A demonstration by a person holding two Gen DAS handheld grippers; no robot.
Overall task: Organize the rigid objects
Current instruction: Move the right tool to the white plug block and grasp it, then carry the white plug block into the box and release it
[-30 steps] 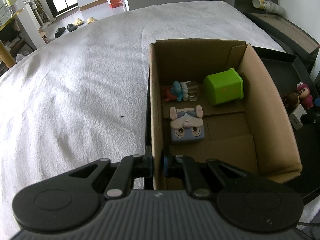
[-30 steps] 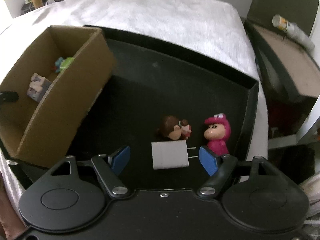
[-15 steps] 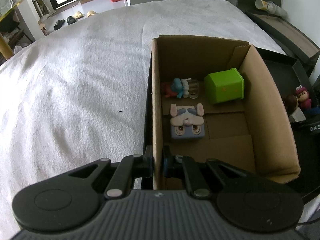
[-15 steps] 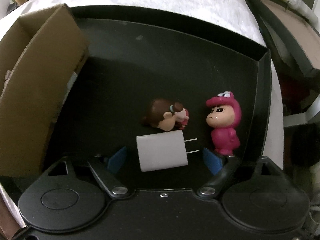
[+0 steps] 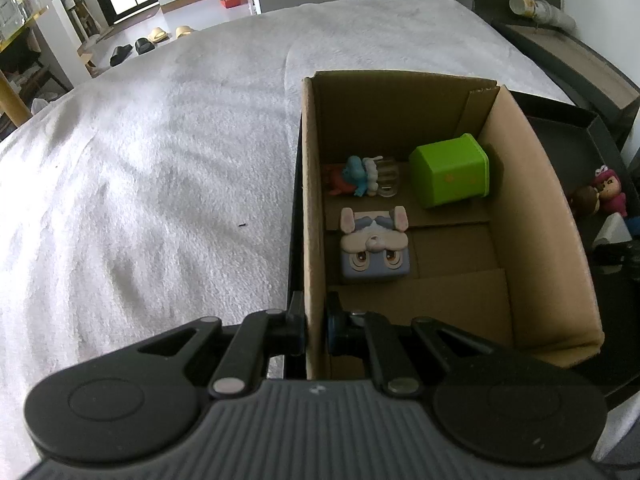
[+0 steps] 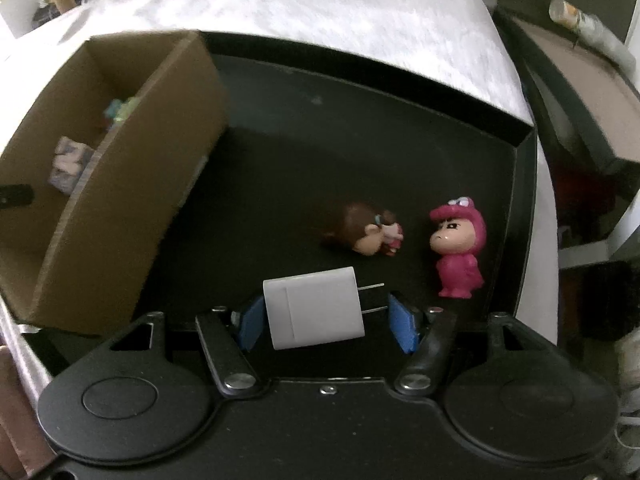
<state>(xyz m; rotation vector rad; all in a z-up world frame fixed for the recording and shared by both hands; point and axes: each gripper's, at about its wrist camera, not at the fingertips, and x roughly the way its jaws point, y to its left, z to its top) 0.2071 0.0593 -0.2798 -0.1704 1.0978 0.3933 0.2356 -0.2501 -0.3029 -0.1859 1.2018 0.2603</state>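
My left gripper is pinched tight on the thin side wall of the cardboard box, one finger outside and one inside. The box is plain brown card with sharp, straight edges and an open top. Ahead of my fingers, on the box floor, lies a flat toy block with a bunny face. Past it lie a small blue and white figure and a smooth green cube-shaped cup tipped on its side. There is bare card floor between the bunny block and my fingers, and more to the right of it.

To the left of the box is a soft, fuzzy white blanket, wide and flat.

My right gripper has been closing in around the white charger. It is a smooth, boxy plug with two thin metal prongs pointing right. The left blue pad is right at its body. The right pad is near the prong tips, and I cannot tell if it touches them yet. The charger sits on a shiny black tray with low straight walls. Just ahead lies a round brown-haired doll on its side. To the right of it a glossy pink figure stands upright, near the tray's right wall. The box stands far off to the left on the tray, with open black floor between.
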